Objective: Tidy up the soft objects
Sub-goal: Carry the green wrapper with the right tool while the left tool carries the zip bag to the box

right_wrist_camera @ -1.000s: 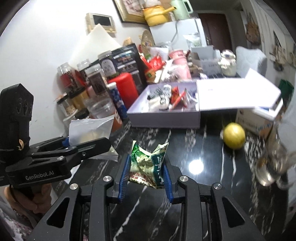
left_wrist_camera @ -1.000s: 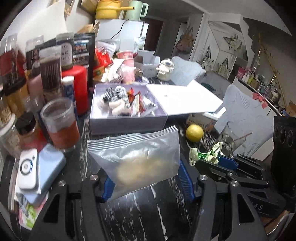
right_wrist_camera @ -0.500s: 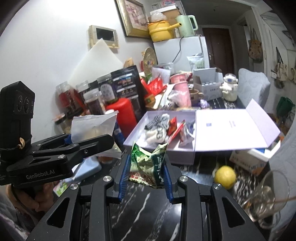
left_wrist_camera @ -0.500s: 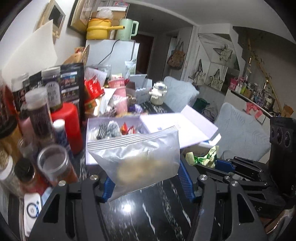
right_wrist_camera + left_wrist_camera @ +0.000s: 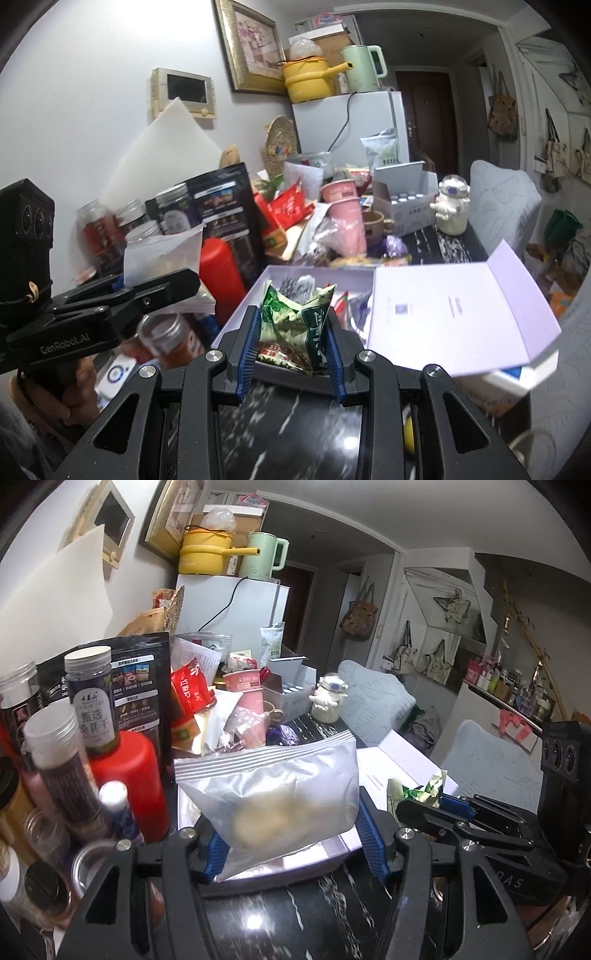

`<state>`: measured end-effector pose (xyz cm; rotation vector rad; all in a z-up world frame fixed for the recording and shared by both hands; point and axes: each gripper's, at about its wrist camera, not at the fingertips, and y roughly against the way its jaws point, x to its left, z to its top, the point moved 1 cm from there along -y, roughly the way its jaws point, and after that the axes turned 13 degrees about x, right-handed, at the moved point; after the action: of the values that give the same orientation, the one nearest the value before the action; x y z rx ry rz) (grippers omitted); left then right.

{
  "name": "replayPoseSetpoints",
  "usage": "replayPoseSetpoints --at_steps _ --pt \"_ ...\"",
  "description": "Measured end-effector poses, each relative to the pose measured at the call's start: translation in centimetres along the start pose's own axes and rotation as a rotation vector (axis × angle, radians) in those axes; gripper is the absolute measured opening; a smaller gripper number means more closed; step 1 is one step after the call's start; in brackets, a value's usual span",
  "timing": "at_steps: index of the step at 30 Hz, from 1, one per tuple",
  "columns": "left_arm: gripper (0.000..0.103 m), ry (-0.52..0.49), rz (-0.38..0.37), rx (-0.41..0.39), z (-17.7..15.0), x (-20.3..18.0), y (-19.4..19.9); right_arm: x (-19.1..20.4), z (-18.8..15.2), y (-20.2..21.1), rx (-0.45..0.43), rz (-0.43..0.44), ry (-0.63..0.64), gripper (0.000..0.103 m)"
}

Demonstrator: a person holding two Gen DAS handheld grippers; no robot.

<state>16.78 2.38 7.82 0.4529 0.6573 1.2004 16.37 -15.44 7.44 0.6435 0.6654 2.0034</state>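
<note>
My left gripper (image 5: 291,843) is shut on a clear zip bag (image 5: 273,794) with pale yellow lumps inside, held over the front of the open lilac box (image 5: 332,849). My right gripper (image 5: 291,350) is shut on a crumpled green snack packet (image 5: 295,325), held over the box's near edge (image 5: 288,380). The box holds several small packets (image 5: 343,299) and a striped item (image 5: 295,286); its lid (image 5: 454,310) lies open to the right. The right gripper with the packet (image 5: 417,794) shows at the right in the left wrist view; the left gripper with the bag (image 5: 162,254) shows at the left in the right wrist view.
Jars and a red bottle (image 5: 125,775) crowd the left side. A red bottle (image 5: 221,280), black pouch (image 5: 221,206), pink cups (image 5: 343,221) and a white figurine (image 5: 452,210) stand behind the box. A yellow fruit (image 5: 408,435) lies on the black marble table (image 5: 295,435).
Both grippers have risen and moved forward with their loads, from above the bare table to over the front of the open box. Both stay shut.
</note>
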Motion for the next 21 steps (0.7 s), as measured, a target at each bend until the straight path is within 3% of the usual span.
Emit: replayPoseSetpoints --at_steps 5,13,21 --pt "0.059 0.02 -0.004 -0.004 2.4 0.9 -1.9 -0.7 2.7 -1.8 -0.028 0.004 -0.007 0.033" --pt "0.059 0.029 0.056 -0.028 5.8 2.5 -4.9 -2.5 6.4 -5.6 -0.04 -0.022 -0.02 0.033" --pt "0.059 0.057 0.125 0.034 6.8 4.8 -9.5 -4.1 8.5 -9.5 -0.016 -0.035 -0.015 0.033"
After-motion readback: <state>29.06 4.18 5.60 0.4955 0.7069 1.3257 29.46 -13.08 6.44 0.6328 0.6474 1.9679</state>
